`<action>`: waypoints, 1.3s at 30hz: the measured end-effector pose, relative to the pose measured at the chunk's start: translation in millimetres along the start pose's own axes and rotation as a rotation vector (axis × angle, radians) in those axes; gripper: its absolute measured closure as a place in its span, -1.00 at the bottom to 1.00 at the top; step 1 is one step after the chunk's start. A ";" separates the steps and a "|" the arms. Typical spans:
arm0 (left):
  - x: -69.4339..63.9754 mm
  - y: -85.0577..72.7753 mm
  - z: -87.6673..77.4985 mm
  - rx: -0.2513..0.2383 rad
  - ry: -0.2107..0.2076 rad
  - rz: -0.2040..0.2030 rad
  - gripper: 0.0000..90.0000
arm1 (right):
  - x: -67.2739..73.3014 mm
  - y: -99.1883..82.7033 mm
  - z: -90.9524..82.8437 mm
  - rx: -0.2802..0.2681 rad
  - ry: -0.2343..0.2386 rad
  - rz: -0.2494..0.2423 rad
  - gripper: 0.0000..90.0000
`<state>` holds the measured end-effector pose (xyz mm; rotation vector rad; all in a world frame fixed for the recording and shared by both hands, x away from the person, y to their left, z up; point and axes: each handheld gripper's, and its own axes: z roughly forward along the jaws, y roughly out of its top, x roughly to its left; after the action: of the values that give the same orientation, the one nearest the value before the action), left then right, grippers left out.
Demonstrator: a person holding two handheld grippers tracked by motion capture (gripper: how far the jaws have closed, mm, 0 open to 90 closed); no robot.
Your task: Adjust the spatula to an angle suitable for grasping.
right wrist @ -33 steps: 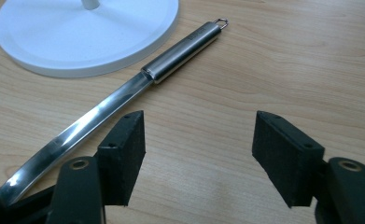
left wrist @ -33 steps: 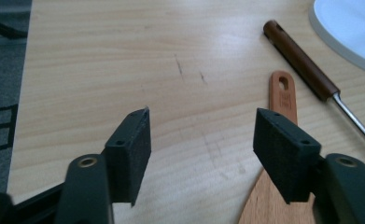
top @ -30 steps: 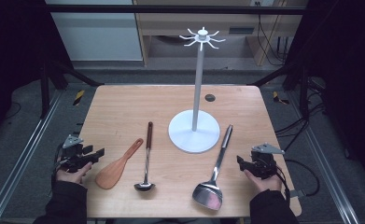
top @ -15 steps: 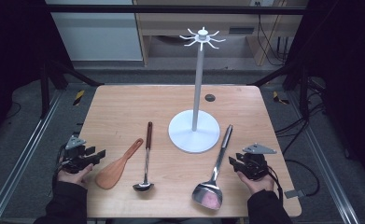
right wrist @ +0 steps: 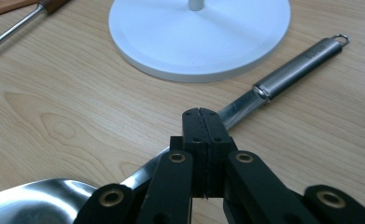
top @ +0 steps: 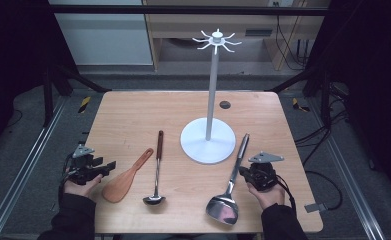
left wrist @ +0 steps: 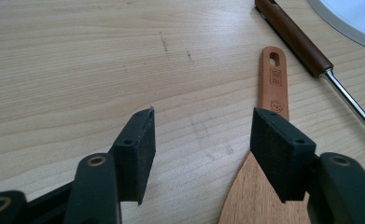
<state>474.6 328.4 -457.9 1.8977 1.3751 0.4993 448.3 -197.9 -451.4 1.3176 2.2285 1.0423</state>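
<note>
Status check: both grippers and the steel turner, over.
Left gripper open beside wooden spatula. Right gripper shut, empty, above steel turner. Rack base close by.

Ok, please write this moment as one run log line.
left gripper: open, beside wooden spatula | right gripper: shut, empty, over steel turner | hanging stand: bare

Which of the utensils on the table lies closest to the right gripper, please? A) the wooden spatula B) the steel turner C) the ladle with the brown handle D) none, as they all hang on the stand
B: in the high view the right gripper sits right beside the shaft of the steel turner, while the wooden spatula and the ladle lie farther left on the table, none on the stand.
</note>
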 end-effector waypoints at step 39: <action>2.4 -1.8 3.1 0.037 0.012 0.014 -0.05 | 28.7 -8.8 36.2 0.214 0.068 -0.059 1.00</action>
<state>476.3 329.9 -461.5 1.9383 1.3886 0.4954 450.8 -160.7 -480.2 1.3081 2.4715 0.8598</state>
